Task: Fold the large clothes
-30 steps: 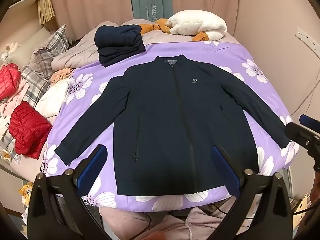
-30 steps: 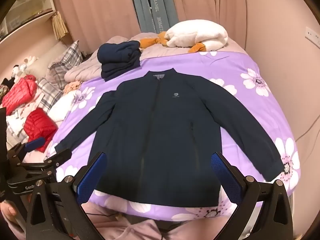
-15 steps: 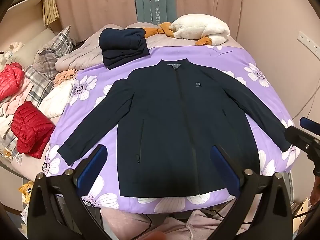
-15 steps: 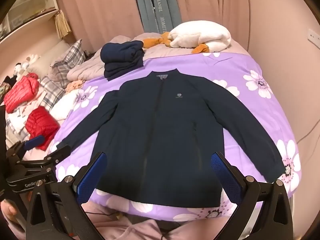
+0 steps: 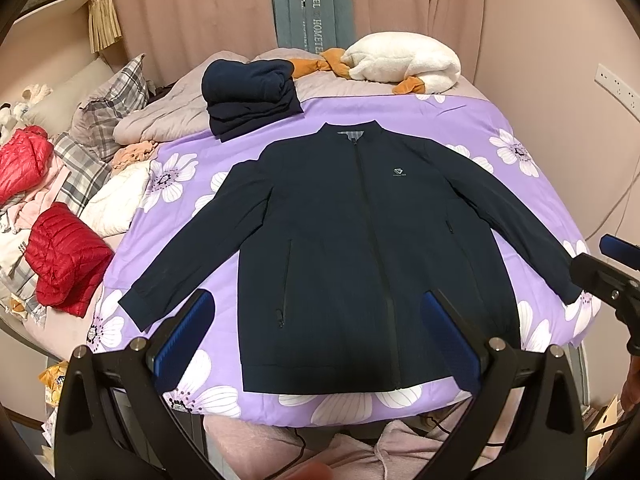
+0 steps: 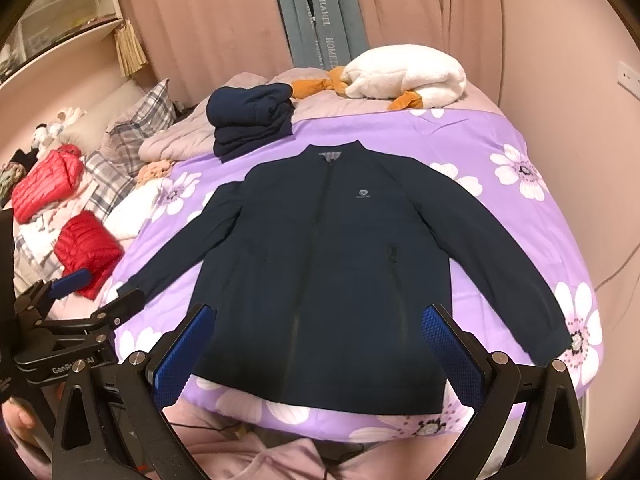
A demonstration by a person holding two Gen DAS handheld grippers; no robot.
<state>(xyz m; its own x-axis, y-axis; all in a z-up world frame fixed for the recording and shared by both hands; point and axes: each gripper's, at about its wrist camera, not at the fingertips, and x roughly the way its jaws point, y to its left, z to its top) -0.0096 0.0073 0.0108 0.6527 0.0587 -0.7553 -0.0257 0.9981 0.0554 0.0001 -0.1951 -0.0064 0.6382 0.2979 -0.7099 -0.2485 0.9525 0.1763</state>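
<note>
Purple floral bedspread (image 5: pixel 472 120), the largest surface, is filling the field ahead of both pairs of jaws and carrying everything else. Navy jacket (image 5: pixel 360 248), zipped and front-up, is lying flat on it with both sleeves spread out and downward, collar at the far end and hem nearest me. In the left wrist view the hem is sitting just beyond and between the jaws of my left gripper (image 5: pixel 318 340), whose blue pads are standing wide apart and holding nothing. In the right wrist view my right gripper (image 6: pixel 320 344) is likewise gaping wide and empty, its pads framing the lower body of the jacket. Neither gripper is touching cloth.

I am judging the step in hand to be the approach before the first fold: the garment looks fully laid out and nothing is folded over yet. The next move, as I am reading it, is calling for each gripper to travel outward to a sleeve: the left sleeve cuff (image 5: pixel 136 308) is lying just outside my left-hand pad, and the right sleeve cuff (image 6: pixel 560 340) just outside my right-hand pad. The thin fabric will need a low pinch at the edge so the bedspread is not gathered too.

Beyond the collar, well away from the jaws, a folded navy stack (image 5: pixel 250 96) is resting; a red puffer (image 5: pixel 66 258) is lying far out to the left.
</note>
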